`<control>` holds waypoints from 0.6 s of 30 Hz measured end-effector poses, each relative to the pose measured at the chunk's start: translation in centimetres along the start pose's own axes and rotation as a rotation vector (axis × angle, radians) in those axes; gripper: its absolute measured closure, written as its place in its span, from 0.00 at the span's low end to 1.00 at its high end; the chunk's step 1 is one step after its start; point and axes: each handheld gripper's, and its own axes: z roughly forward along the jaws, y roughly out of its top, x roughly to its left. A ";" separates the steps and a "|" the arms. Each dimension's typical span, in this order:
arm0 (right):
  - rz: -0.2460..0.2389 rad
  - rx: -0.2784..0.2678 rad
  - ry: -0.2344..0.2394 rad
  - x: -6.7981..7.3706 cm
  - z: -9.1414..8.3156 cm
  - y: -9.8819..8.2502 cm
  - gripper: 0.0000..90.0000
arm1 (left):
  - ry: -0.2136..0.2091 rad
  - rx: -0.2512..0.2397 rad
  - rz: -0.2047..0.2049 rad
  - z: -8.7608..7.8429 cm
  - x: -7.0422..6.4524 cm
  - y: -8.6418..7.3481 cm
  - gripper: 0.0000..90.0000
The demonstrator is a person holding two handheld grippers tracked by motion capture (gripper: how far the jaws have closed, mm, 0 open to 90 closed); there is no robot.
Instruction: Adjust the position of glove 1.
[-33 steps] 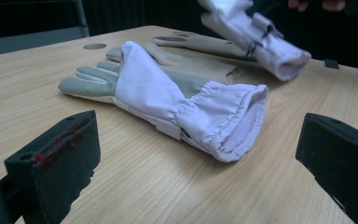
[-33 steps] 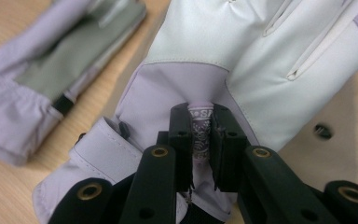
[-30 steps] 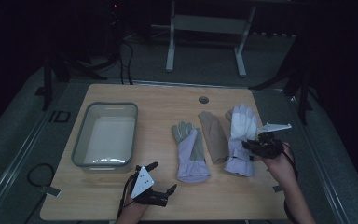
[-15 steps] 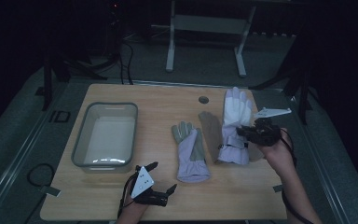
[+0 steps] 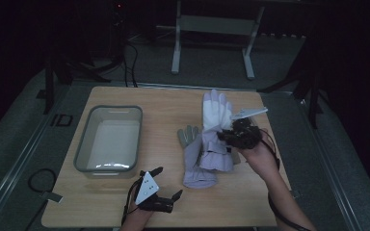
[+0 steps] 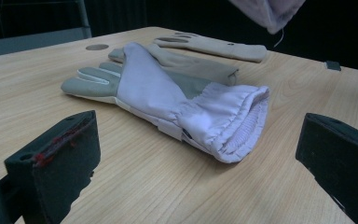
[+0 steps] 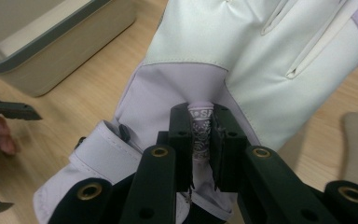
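A lifted glove (image 5: pixel 216 126) is pinched by a fold of its lilac fabric in the right gripper (image 7: pixel 200 135), clamped so that it hangs clear of the table (image 5: pixel 120 199), right of centre. The left gripper (image 5: pixel 160 185) rests at the near edge, jaws apart and empty, facing a second glove (image 6: pixel 168 100) lying flat. A tan glove (image 6: pixel 212 45) lies beyond it. A grey tub (image 5: pixel 107 140) stands to the left, the way across unobstructed.

The right gripper (image 5: pixel 231 136) has carried the white glove (image 5: pixel 215 111) up off the table (image 5: pixel 101 207), away from the right edge and toward the middle; its cuff now hangs over the lilac glove (image 5: pixel 196 163), uncovering the tan glove (image 6: pixel 212 45).
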 end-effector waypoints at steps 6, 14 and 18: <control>0.003 0.048 0.010 2.3 2.5 -0.1 0.89 | -0.001 -0.003 0.001 0.0 0.0 0.0 0.00; 0.002 0.141 0.007 3.4 6.0 -1.1 0.89 | -0.004 -0.003 0.001 0.0 0.0 0.0 0.00; 0.002 0.175 0.003 3.3 7.4 -1.6 0.89 | -0.004 -0.001 0.001 0.0 0.0 0.0 0.00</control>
